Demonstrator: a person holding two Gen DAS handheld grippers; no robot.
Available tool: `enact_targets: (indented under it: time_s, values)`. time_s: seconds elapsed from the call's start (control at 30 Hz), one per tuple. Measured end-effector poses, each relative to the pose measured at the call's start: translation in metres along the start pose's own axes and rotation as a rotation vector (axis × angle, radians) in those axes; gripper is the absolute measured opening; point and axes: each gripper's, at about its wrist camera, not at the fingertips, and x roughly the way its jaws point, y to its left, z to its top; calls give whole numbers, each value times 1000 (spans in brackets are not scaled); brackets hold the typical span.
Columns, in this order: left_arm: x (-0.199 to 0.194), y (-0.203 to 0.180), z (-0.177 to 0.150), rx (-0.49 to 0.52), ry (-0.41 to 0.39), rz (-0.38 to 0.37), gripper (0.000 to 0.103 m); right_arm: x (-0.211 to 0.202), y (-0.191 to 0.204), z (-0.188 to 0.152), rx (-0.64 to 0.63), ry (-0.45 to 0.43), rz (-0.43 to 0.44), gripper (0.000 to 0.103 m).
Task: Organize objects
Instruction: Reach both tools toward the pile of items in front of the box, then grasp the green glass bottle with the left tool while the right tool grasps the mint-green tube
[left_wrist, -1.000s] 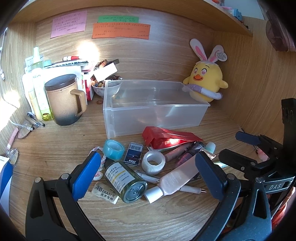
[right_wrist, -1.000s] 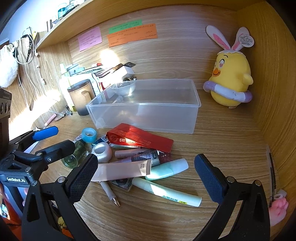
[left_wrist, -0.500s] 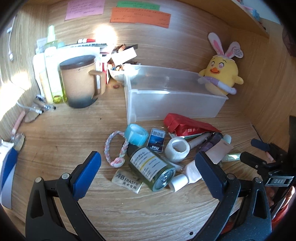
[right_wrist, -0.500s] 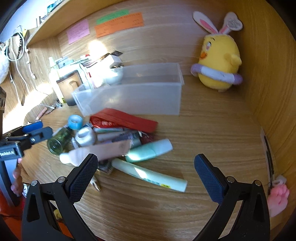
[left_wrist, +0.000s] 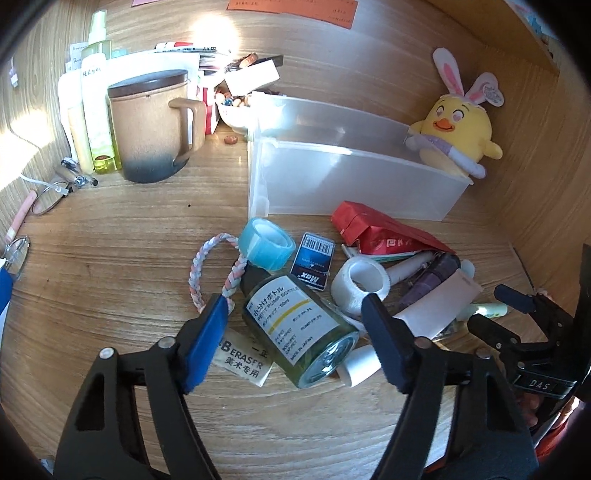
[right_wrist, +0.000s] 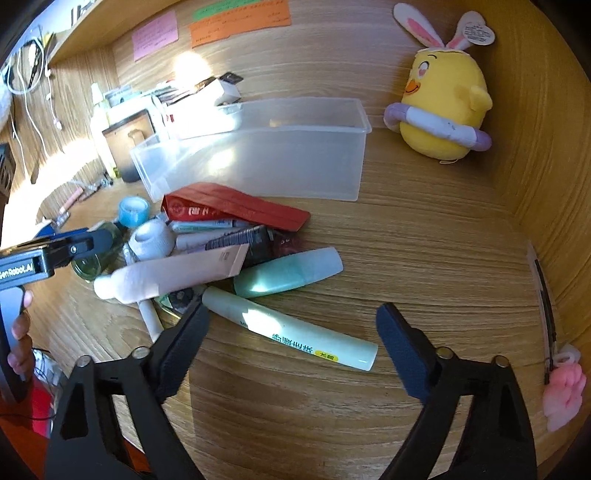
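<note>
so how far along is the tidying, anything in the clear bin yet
Nothing looks done: the clear bin appears empty. In hand: the left gripper has just been closing around the green pump bottle, and the right gripper around the pale green tube; neither is pressed yet. Left: the whole pile, including the blue tape roll, white tape roll and red packet.
</note>
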Motion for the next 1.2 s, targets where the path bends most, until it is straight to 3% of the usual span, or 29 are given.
enact_targets:
  time_s: [0.13, 0.27, 0.43, 0.57, 0.77, 1.03, 1.2]
  values:
    - [3, 2, -2, -1, 21, -10, 62, 4, 3, -2, -29, 5, -20, 75]
    - [0, 2, -5, 8, 19, -2, 60, 5, 5, -2, -52, 19, 6, 59]
    - [-7, 3, -8, 47, 22, 8, 46, 2, 10, -6, -90, 30, 6, 42]
    - [-14, 4, -11, 87, 26, 25, 41, -3, 12, -10, -110, 43, 9, 31]
    - [-10, 12, -8, 67, 38, 14, 42, -6, 9, -10, -89, 64, 72, 30]
    - [2, 19, -2, 7, 27, -11, 42, 4, 20, -1, -121, 69, 83, 30]
    - [-1, 22, -2, -17, 5, -24, 41, 2, 19, -3, -113, 64, 89, 15]
